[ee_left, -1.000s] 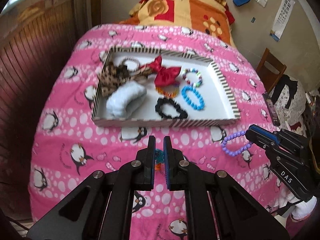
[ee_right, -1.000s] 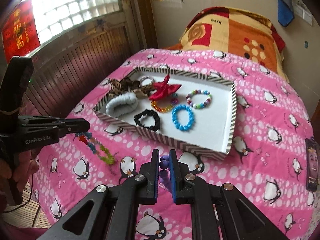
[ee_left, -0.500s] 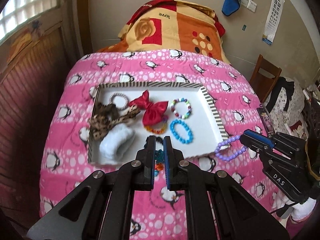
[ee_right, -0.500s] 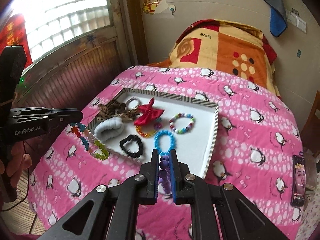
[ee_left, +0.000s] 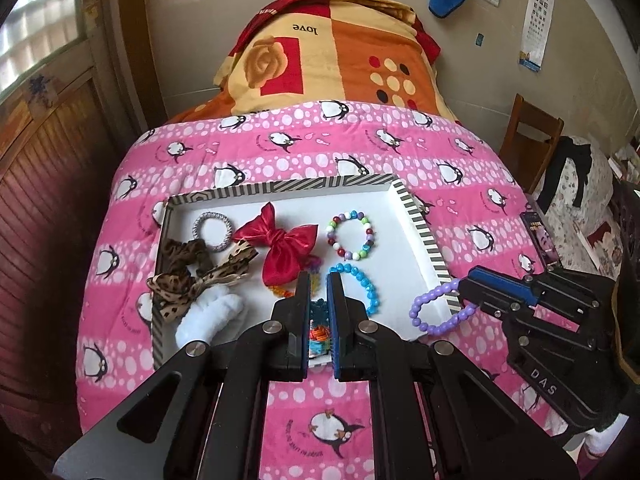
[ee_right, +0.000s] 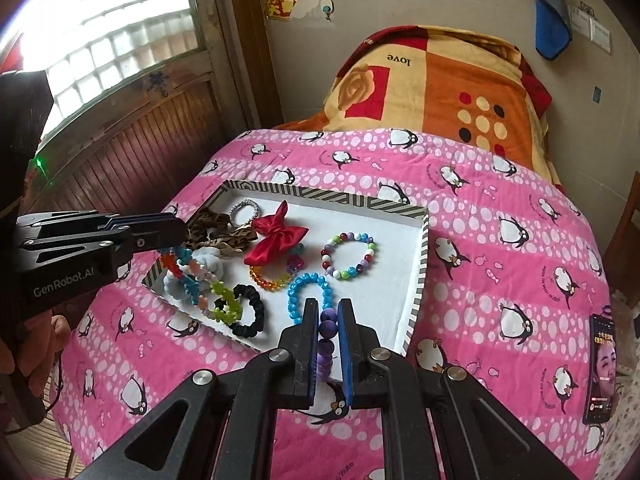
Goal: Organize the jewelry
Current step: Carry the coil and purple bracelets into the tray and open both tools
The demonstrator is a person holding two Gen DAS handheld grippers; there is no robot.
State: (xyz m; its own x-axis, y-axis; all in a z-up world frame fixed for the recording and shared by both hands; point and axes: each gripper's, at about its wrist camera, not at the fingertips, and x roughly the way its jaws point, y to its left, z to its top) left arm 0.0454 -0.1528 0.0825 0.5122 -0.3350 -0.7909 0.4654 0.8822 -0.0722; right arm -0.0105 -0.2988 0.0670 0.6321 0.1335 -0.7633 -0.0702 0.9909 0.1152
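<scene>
Hanging low in the frame, the left claw (ee_left: 318,312) pinches a multicoloured star bracelet (ee_right: 200,280) over the tray's (ee_left: 424,236) near edge. At lower right, the right claw (ee_right: 329,320) grips a purple bead bracelet (ee_left: 436,308) at the tray's corner. Farther up, a blue bracelet (ee_left: 360,284), red bow (ee_left: 284,244) and beaded bracelet (ee_left: 352,236) lie in the tray on the pink bed (ee_left: 280,140).

black scrunchie (ee_right: 248,312) is half covered by the colourful star bracelet (ee_right: 196,280), and from the left wrist it's totally behind the left gripper (ee_left: 318,280). orange bracelet (ee_right: 268,280) tucks under the red bow (ee_right: 276,238). phone (ee_right: 600,364) is too small and warped to read
</scene>
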